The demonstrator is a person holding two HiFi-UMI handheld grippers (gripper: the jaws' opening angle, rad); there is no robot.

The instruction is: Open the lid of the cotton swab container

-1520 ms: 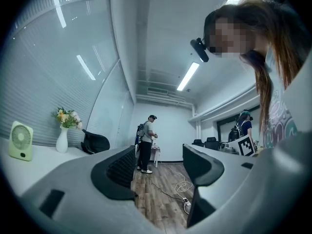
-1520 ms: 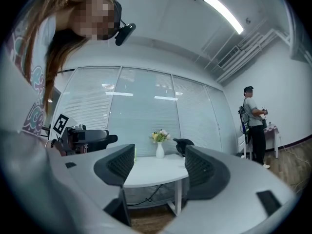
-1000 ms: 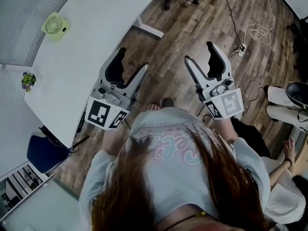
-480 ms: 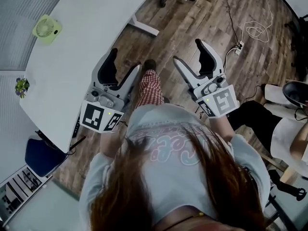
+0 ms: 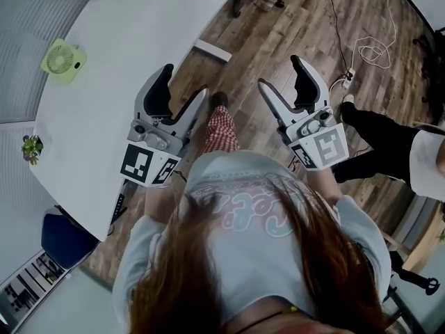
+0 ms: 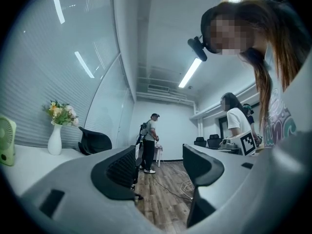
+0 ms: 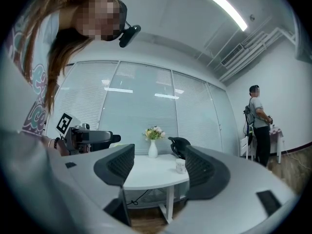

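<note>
Pale printed T-shirt (image 5: pixel 254 211), red-checked trousers (image 5: pixel 220 126); white left gripper (image 5: pixel 185 80), right gripper (image 5: pixel 280 71).

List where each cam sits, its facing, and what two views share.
Head view: on the head, steeply down at white table and floor; hair, left hand-held gripper, right hand-held gripper show.
Left gripper view: on its hand-held gripper, along open jaws down the room; hair shows.
Right gripper view: likewise, toward the table; hair shows.
Both gripper views share the flower vase.

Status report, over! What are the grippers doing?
Left gripper open, empty. Right gripper open, empty. Small white container, maybe the swab one, sits untouched on the white table. Nothing in the way.
</note>
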